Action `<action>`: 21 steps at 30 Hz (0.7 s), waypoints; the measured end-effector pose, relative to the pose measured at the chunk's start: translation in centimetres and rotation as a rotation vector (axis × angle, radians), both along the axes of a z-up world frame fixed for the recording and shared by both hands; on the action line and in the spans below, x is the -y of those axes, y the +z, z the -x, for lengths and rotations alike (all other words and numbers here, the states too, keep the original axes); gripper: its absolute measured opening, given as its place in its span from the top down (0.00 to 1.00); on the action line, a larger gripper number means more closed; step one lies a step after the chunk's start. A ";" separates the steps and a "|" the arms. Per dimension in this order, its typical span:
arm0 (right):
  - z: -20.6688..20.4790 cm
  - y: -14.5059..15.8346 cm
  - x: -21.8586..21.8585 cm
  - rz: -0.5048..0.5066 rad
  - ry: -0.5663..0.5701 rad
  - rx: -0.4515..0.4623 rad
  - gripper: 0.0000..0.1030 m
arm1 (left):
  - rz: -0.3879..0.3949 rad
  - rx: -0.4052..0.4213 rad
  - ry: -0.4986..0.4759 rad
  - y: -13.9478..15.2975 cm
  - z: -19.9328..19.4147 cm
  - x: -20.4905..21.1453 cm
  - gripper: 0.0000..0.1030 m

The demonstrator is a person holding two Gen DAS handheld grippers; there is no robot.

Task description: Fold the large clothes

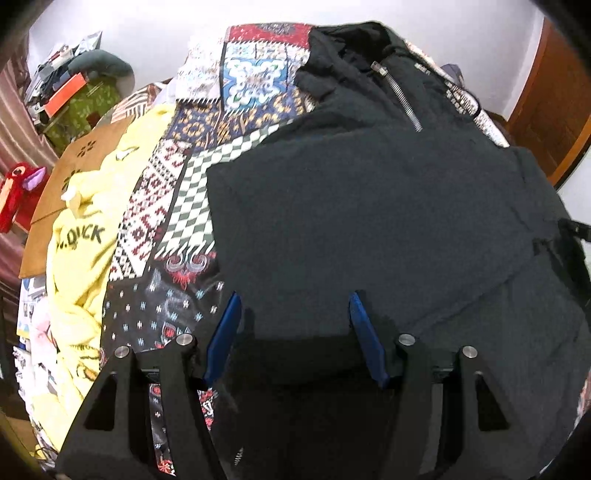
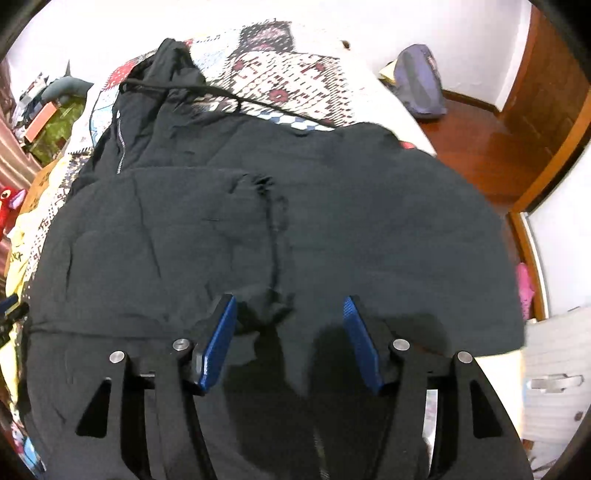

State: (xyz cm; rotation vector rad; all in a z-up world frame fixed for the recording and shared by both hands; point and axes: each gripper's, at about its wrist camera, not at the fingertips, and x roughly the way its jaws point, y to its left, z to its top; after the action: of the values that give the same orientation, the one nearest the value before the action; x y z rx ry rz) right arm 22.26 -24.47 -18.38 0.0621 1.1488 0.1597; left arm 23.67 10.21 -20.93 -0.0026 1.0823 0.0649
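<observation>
Jacket: a black zip jacket [image 1: 369, 192] lay spread over a patterned bedspread [image 1: 207, 122], its near hem cut off by both views.
Left gripper [image 1: 293, 306]: jaws stood apart over the dark cloth, clamping nothing.
Right gripper [image 2: 290, 310]: jaws apart above a rumpled sleeve end [image 2: 269, 306]; contact hard to make out, black on black.
Yellow garment [image 1: 85, 236]: bunched at the left, partly out of view.

White walls [image 1: 155, 33] all round, evenly lit. Bed [image 1: 258, 96] with patchwork cover fills middle. Wood floor [image 2: 476, 147] at right, reddish-brown, glossy. Wooden door [image 2: 550, 92] far right, same tone. Purple bag [image 2: 421, 81] on floor by wall. Cluttered shelf [image 1: 62, 88] at left; red plush [image 1: 18, 192] below it. Striped curtain [image 1: 14, 122] at left edge.
</observation>
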 end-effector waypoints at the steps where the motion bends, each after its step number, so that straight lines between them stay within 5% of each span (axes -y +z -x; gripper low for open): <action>1: 0.3 0.4 0.5 0.007 -0.008 0.011 0.46 | 0.001 0.016 -0.004 0.7 -0.3 0.3 0.41; 12: 2.3 3.2 9.3 -0.084 -0.243 0.089 0.40 | 0.027 0.158 -0.057 6.5 -4.3 4.2 0.41; 21: 2.2 -2.1 15.1 -0.220 -0.461 -0.049 0.40 | 0.080 0.121 -0.111 5.1 -6.5 7.6 0.41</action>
State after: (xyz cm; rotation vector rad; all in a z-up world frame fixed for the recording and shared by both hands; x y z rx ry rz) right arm 20.03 -39.60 -20.50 0.5237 1.1330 -0.1264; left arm 30.19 2.64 -15.86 -0.0180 0.9615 -0.0778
